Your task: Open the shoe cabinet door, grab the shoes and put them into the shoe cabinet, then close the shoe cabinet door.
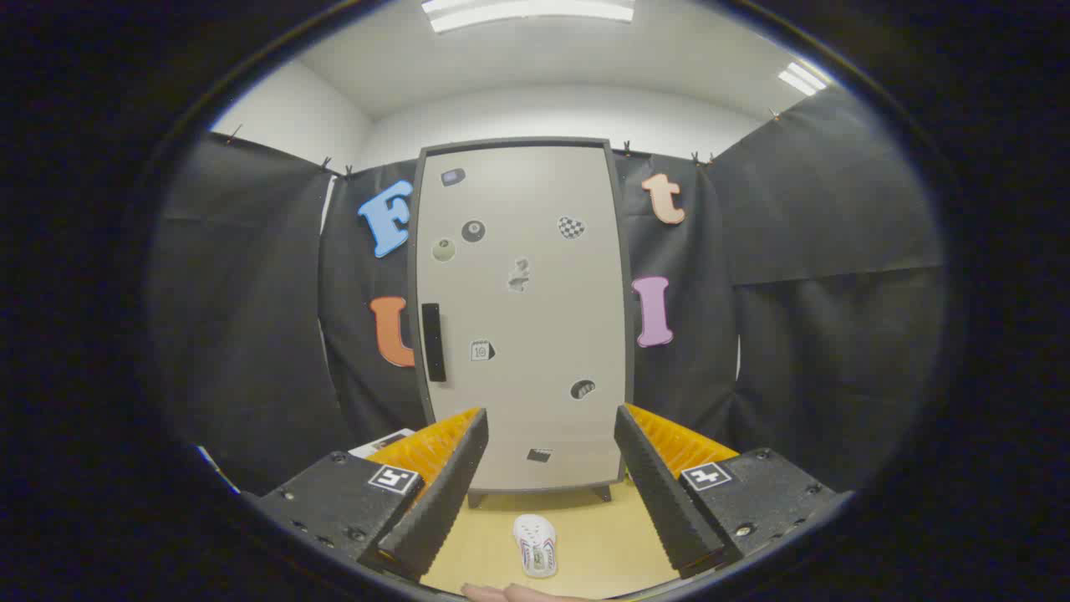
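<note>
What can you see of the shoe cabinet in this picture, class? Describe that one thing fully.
The shoe cabinet is tall and upright, with a pale grey door in a dark grey frame. The door is shut. A black vertical handle sits near its left edge, and small stickers dot the front. It stands on short dark feet on the light wooden floor, against the black cloth wall. A white shoe lies before it, apart from it. The open claw is short of the cabinet, touching nothing.
</note>
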`<state>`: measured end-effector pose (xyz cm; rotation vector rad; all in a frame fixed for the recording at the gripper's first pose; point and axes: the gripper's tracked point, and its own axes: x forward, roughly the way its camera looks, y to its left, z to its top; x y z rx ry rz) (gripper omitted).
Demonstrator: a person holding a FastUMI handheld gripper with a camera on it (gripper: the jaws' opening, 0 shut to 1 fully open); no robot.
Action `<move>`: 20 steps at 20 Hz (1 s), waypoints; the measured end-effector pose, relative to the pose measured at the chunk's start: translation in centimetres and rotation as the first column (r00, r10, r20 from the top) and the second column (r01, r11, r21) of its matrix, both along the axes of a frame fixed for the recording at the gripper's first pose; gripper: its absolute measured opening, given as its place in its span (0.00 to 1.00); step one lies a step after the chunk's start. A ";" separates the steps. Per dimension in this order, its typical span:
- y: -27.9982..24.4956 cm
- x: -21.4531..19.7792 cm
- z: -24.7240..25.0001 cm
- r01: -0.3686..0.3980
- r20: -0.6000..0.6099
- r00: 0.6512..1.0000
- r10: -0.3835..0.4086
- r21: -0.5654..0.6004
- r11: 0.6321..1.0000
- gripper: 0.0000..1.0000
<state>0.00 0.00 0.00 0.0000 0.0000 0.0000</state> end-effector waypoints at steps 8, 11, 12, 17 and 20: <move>-1.6 -0.4 0.8 -0.004 0.017 1.000 0.004 0.006 1.000 0.99; -1.6 -0.4 0.8 -0.013 0.019 1.000 0.013 0.007 1.000 0.99; -1.5 -0.4 0.8 -0.018 0.019 1.000 0.018 0.009 1.000 0.99; -0.9 -0.2 0.7 -0.036 0.024 0.999 0.036 0.002 0.999 0.99; -0.1 0.1 0.8 -0.057 0.031 0.998 0.057 -0.008 0.998 0.99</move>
